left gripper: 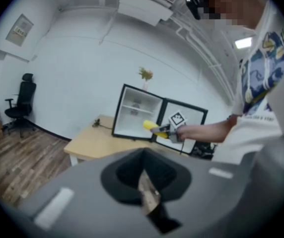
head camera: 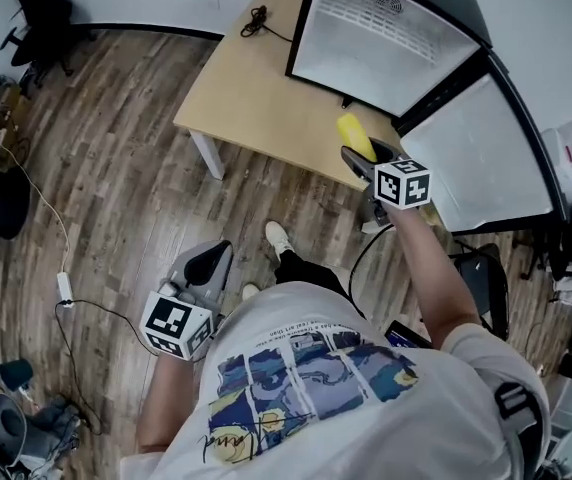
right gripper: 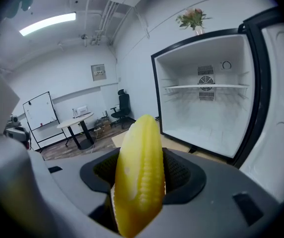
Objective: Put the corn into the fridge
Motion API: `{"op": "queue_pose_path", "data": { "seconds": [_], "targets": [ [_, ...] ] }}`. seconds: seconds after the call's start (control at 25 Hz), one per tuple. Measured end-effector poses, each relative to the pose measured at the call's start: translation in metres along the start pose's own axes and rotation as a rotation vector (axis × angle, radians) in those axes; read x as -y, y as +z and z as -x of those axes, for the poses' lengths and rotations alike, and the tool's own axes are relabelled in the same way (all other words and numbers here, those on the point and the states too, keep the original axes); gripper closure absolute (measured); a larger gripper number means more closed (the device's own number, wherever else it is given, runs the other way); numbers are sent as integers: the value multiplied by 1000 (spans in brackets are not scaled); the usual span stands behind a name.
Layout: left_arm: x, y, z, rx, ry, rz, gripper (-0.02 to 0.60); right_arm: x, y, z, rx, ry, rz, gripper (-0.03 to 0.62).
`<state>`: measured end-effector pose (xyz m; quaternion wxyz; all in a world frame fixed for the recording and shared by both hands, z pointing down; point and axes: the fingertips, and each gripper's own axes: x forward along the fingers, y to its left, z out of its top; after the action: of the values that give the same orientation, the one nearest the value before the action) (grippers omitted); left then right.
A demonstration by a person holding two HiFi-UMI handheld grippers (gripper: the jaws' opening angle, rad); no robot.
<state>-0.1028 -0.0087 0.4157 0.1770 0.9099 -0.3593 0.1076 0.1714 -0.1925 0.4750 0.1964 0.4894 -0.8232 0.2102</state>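
Note:
A yellow corn cob sticks out of my right gripper, which is shut on it above the near edge of the wooden table. In the right gripper view the corn fills the space between the jaws and points toward the open fridge. The fridge stands on the table with its door swung out to the right; its inside is white, with one shelf and nothing on it. My left gripper hangs low beside the person's body, shut and holding nothing.
A black cable lies at the table's far edge. On the wooden floor are a power strip with its cord and an office chair. A flower vase stands on top of the fridge. A bag sits below the door.

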Motion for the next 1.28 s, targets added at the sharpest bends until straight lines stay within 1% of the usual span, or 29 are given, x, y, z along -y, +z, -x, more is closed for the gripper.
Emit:
{"op": "queue_pose_path", "data": {
  "seconds": [0.16,0.4,0.56,0.68,0.88,1.08,1.28],
  "targets": [
    [-22,26,-38,-11,39,-5,572,54,25,-50,-13,-12,4,347],
    [-44,62,-92,-15,85,-11,572,118,53,-120,-33,-18,15,347],
    [-54,75,-125,-42,115,-11,572,155,66,-165,-49,-19,18,346],
    [-62,77,-141,-58,142,-4,572,174,73,-197,-53,-20,17,347],
    [-75,87,-158,-60,189,14,572,200,88,-243,-57,-43,22,347],
    [-88,89,-161,-88,215,11,572,219,94,-280,-76,-78,32,347],
    [-104,91,-164,-91,254,24,572,238,98,-311,-89,-123,38,346]
  ]
}}
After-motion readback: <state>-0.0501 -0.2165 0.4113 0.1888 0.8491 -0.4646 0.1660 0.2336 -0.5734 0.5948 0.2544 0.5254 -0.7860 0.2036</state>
